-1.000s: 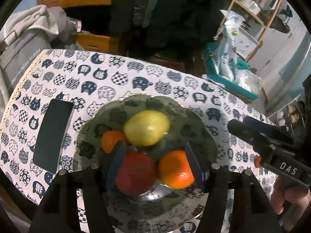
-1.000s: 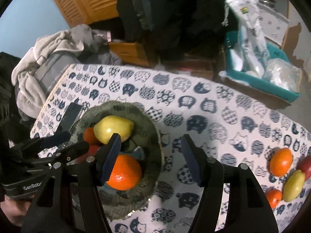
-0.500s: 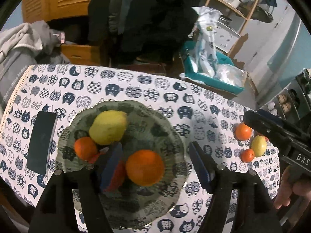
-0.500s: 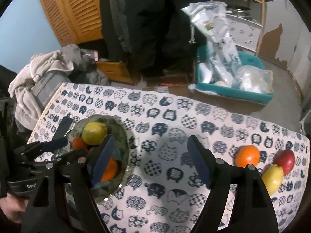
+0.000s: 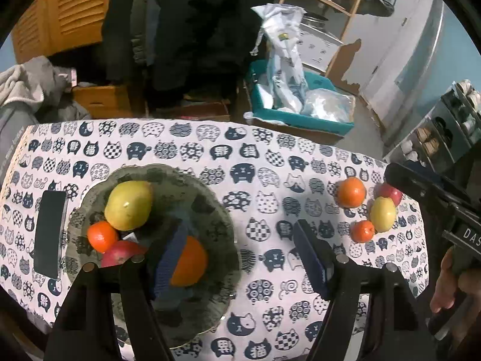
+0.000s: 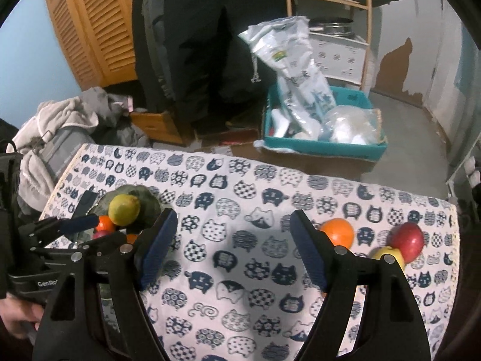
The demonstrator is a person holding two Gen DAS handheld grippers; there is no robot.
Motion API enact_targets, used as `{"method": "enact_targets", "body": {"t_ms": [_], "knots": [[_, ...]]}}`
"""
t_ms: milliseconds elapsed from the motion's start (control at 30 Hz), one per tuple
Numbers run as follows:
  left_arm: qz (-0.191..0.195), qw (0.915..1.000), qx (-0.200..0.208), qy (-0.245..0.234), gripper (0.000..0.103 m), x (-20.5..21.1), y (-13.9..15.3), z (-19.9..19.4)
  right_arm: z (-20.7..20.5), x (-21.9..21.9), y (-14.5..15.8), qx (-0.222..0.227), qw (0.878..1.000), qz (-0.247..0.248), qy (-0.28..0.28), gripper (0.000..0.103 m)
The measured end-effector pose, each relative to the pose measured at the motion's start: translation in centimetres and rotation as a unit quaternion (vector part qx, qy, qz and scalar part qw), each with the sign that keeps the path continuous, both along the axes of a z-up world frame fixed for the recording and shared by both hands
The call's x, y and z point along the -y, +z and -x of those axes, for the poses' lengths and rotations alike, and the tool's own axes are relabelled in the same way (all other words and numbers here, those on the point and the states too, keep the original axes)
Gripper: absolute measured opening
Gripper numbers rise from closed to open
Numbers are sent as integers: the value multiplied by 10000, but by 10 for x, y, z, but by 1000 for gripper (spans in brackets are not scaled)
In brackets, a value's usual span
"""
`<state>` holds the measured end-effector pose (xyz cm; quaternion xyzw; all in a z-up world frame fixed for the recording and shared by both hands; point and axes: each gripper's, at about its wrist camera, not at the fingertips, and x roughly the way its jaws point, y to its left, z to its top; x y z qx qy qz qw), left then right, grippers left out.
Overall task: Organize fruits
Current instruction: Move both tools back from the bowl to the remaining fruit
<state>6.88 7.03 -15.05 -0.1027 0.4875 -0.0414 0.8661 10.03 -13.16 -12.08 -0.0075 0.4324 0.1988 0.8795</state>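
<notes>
A dark patterned plate [image 5: 210, 198] on the cat-print tablecloth holds a yellow-green fruit [image 5: 128, 205], a small orange [image 5: 102, 236], a red apple [image 5: 118, 254] and a large orange [image 5: 189, 261]. My left gripper [image 5: 240, 258] is open and empty, above the plate's right edge. At the table's right end lie an orange [image 5: 351, 192], a lemon [image 5: 382, 214], a small orange [image 5: 363, 231] and a red apple [image 5: 390, 192]. My right gripper [image 6: 231, 249] is open and empty over the middle of the cloth, with the orange [image 6: 338, 231] and apple [image 6: 409, 239] to its right.
A black phone [image 5: 49, 234] lies left of the plate. Beyond the table's far edge stand a teal bin [image 5: 300, 111] of plastic bags, a wooden box [image 5: 102, 100], a pile of grey clothes [image 5: 30, 90] and a person in dark clothes.
Both grippers have pulled back and risen from the plate and swung right. The loose fruits at the table's right end have come into view. Both stay open and empty.
</notes>
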Motion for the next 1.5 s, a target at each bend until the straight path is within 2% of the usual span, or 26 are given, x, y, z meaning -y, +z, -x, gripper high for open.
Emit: {"method": "enact_targets", "body": {"t_ms": [167,700,1100,1333,1500], "knots": [[-58,9999,64,-142,78,18,5,-1,6,21,6,86,9999,34,-134,79],[-158,9971,154,-735,78,87,14,-6,21,95,10,177,9974,56,-697,81],[-289,9930,78,-1139,78,137,5,-21,14,162,-18,-172,9913,141,-1298,83],[-335,9914,14,-1264,78,155,-4,-32,6,184,-32,-320,9883,179,-1481,83],[-350,9903,-54,-1343,78,164,-13,-43,-4,193,-55,-597,9861,245,-1530,83]]}}
